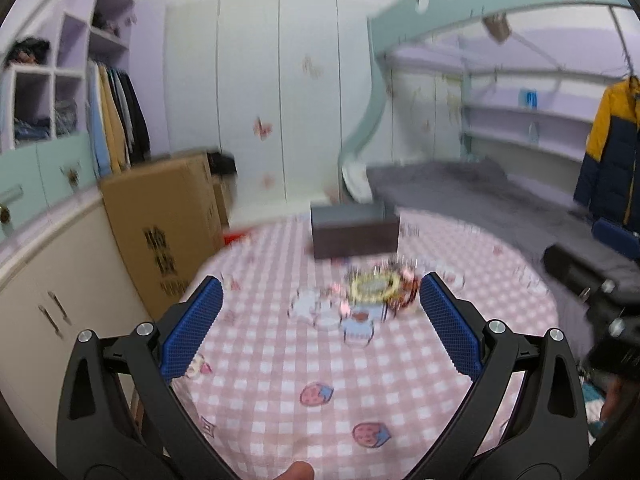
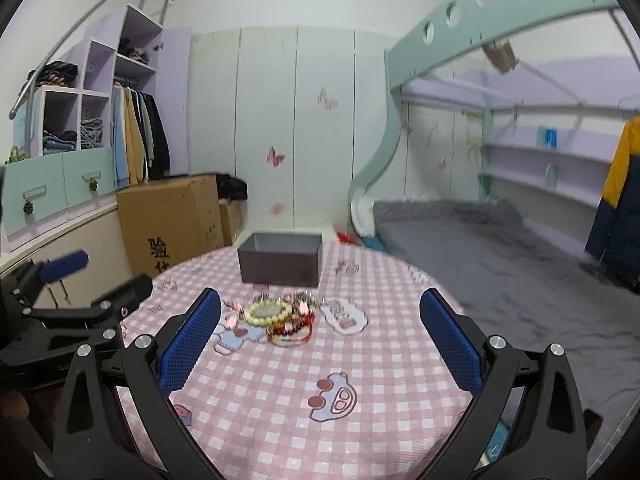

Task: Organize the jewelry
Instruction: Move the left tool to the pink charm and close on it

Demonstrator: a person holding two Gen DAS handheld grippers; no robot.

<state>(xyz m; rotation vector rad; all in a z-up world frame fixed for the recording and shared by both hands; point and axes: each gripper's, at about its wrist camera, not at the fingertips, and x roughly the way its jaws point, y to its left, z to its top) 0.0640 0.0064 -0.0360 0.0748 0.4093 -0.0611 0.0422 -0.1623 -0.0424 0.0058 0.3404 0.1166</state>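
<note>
**Right wrist view sharp, left wrist view blurred**

Right wrist view shows the right tool [image 2: 320,320] spread wide over the desk [image 2: 400,360], jewelry pile [image 2: 280,318] before the dark box [image 2: 280,264]. Left tool [image 1: 320,308] gapes wide too; only its view catches a fingertip [image 1: 296,470].

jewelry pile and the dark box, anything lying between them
Nothing solid: in the right wrist view only a short strip of checked tablecloth separates the jewelry pile from the box.
</note>
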